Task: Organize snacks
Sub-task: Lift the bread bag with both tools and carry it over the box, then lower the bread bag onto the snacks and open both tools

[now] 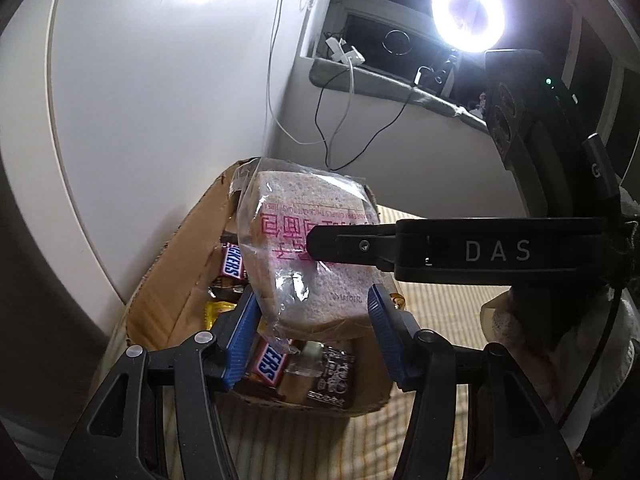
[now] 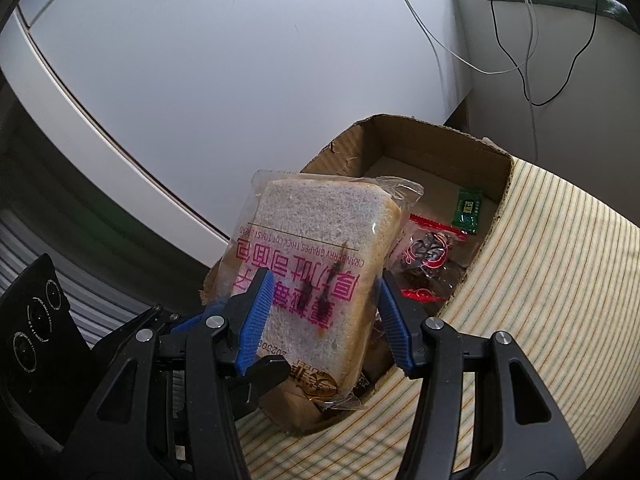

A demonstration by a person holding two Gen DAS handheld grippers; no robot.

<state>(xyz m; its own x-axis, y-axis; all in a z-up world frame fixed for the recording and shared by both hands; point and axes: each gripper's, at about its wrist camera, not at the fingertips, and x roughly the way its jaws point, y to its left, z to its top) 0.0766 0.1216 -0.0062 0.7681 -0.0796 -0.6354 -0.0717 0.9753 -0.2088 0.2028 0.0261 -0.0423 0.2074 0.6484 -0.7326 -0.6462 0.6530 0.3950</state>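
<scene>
The wrapped toast slice (image 2: pixel 308 276) stands on edge at frame centre over the cardboard box (image 2: pixel 436 148). Both the right gripper (image 2: pixel 322 316) and the left gripper (image 1: pixel 314 330) appear closed on it, probably steadying it for lowering among the Snickers bars (image 1: pixel 266 366).

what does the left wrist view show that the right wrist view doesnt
Only the left wrist view: Snickers bars, the ring light and the right gripper reaching in from the side. Only the right wrist view: a green packet and a red-wrapped snack in the box. Both: the bagged toast bread over the cardboard box, between blue pads.
</scene>
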